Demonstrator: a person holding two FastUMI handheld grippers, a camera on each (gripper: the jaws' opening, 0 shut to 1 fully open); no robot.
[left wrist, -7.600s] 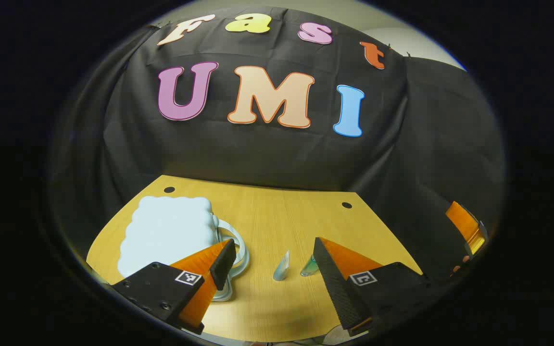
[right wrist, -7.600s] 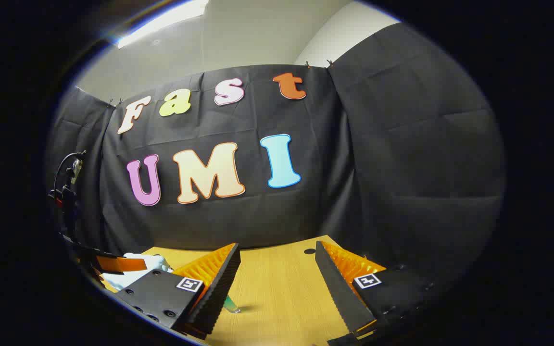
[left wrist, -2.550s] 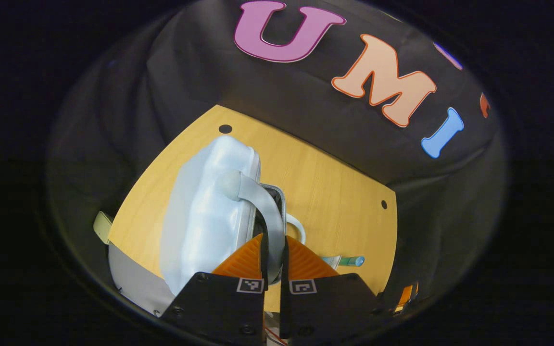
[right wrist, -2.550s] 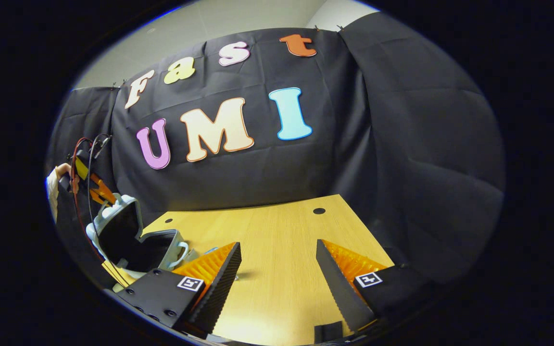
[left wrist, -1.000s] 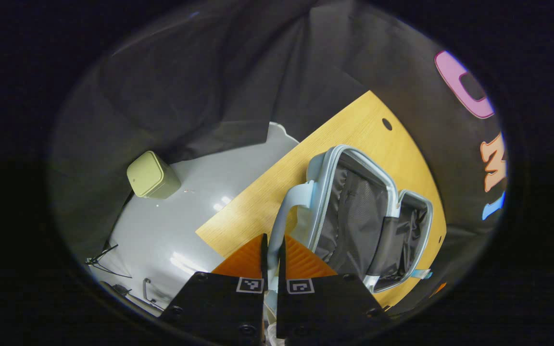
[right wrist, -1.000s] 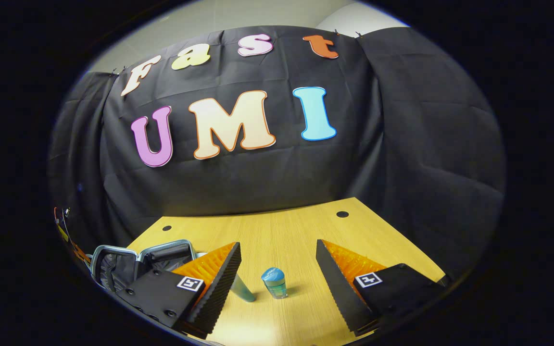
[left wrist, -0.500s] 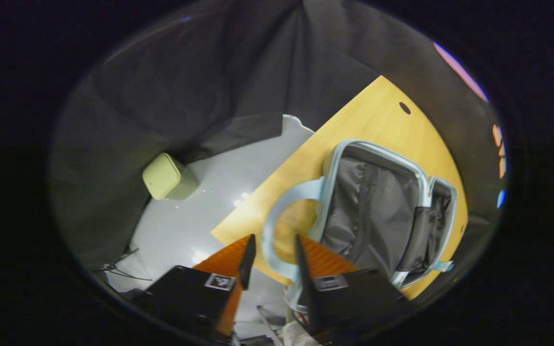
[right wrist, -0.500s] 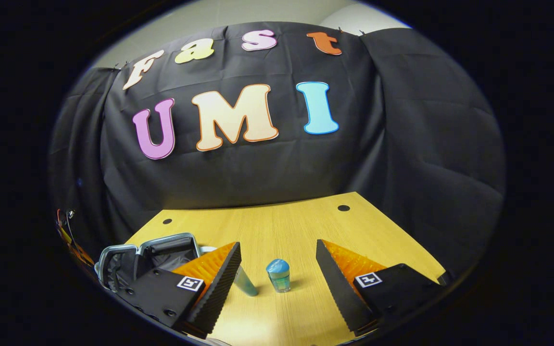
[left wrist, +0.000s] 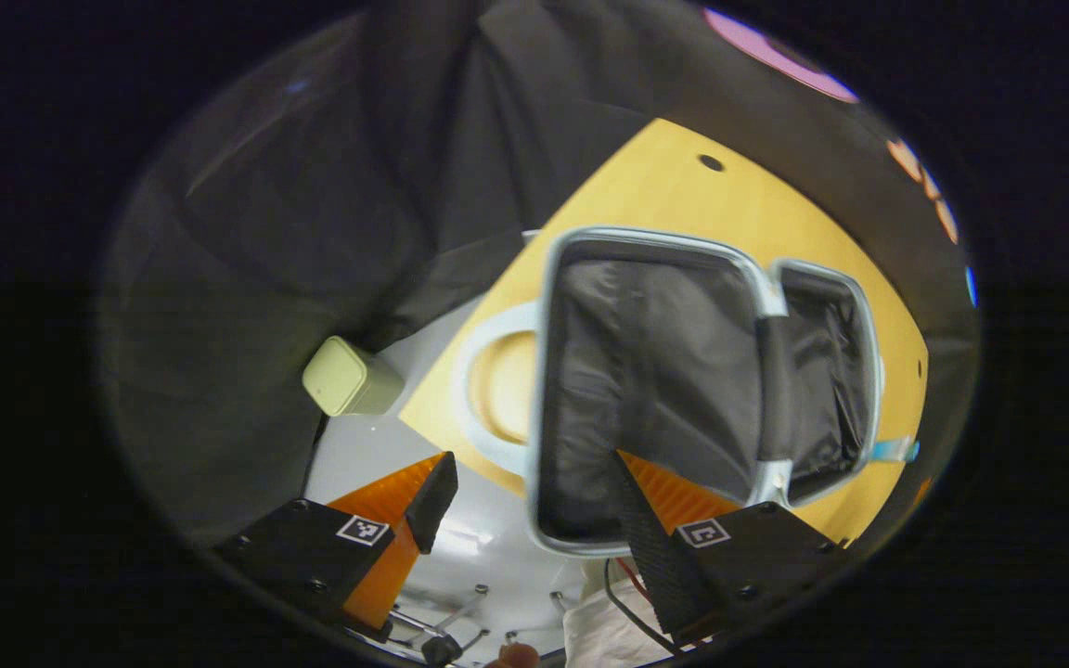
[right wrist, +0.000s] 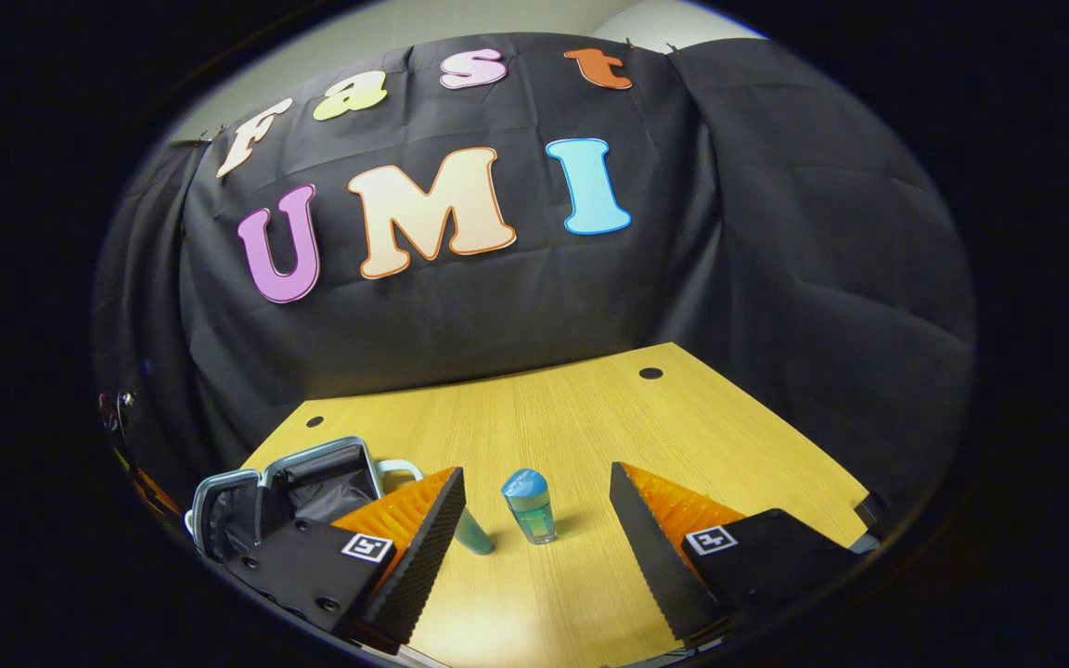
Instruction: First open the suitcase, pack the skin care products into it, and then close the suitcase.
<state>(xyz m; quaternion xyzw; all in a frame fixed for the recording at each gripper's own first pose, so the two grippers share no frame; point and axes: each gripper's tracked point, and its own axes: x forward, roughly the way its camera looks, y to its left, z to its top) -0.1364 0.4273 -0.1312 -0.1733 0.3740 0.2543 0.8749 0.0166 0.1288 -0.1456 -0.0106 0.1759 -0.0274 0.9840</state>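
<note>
The suitcase [left wrist: 683, 371] is seen lying opened flat on the table [right wrist: 590, 417], nothing yet packed, both the left gripper [left wrist: 525, 501] and right gripper [right wrist: 534, 529] spread and empty, the skin care bottle [right wrist: 529, 506] standing between the latter's fingers.

In the left gripper view, the suitcase [left wrist: 683, 371] lies open flat on the table [left wrist: 655, 186], both halves side by side, its handle [left wrist: 483, 390] beside the table edge. A bin [left wrist: 349, 376] stands on the floor [left wrist: 358, 455] beyond that edge. In the right gripper view, a capped bottle [right wrist: 530, 506] stands on the table right of the suitcase, with a tube [right wrist: 474, 533] between them.
</note>
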